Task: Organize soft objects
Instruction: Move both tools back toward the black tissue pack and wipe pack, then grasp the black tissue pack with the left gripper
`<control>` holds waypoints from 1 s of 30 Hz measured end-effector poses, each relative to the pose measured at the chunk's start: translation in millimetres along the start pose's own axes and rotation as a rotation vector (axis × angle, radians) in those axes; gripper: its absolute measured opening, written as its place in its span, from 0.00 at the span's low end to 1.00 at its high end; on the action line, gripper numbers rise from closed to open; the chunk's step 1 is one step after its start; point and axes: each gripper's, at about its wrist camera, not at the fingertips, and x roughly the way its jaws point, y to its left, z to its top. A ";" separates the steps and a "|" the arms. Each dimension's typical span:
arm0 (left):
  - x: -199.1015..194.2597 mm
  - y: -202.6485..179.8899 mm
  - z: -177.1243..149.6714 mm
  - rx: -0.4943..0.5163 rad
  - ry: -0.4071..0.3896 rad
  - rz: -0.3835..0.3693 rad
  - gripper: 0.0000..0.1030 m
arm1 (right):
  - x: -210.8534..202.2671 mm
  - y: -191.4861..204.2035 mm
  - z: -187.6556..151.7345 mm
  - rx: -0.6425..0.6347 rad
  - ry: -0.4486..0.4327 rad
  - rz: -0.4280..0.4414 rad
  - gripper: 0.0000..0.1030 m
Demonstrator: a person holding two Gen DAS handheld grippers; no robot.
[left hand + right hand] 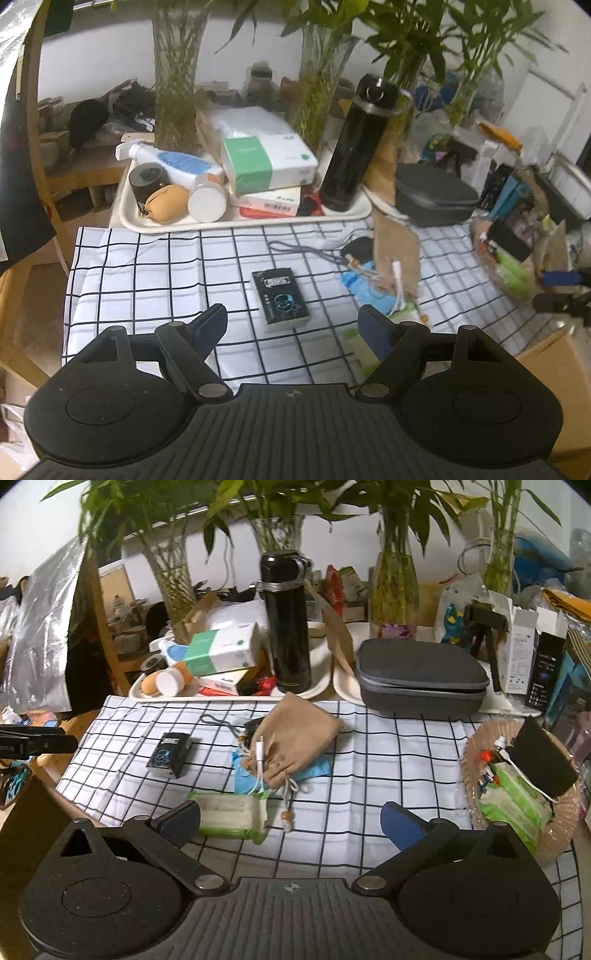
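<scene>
Both grippers, left [291, 323] and right [291, 819], are hovering open and empty. Grabbing the pouch [295, 738] is risking dragging its tangled cable [260, 760] along

tan velvet drawstring pouch [295, 738]: lying flat on the checked cloth, mouth toward the camera, cords with a wooden bead trailing forward, white cable draped over it | blue soft item [317, 770]: under the pouch, partly hidden | green-and-white soft wipes pack [232, 814]: flat, just in front of the pouch
</scene>
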 end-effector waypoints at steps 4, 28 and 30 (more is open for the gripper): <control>5.8 -7.2 -9.5 0.057 0.049 0.007 0.76 | 3.3 -3.2 2.2 0.007 -0.003 -0.016 1.00; 39.7 6.1 4.7 0.038 0.039 0.004 0.76 | 23.6 -2.9 9.1 -0.019 0.004 -0.018 1.00; 49.9 4.8 5.2 0.060 0.049 0.002 0.76 | 26.0 -4.8 10.4 -0.002 0.005 -0.002 1.00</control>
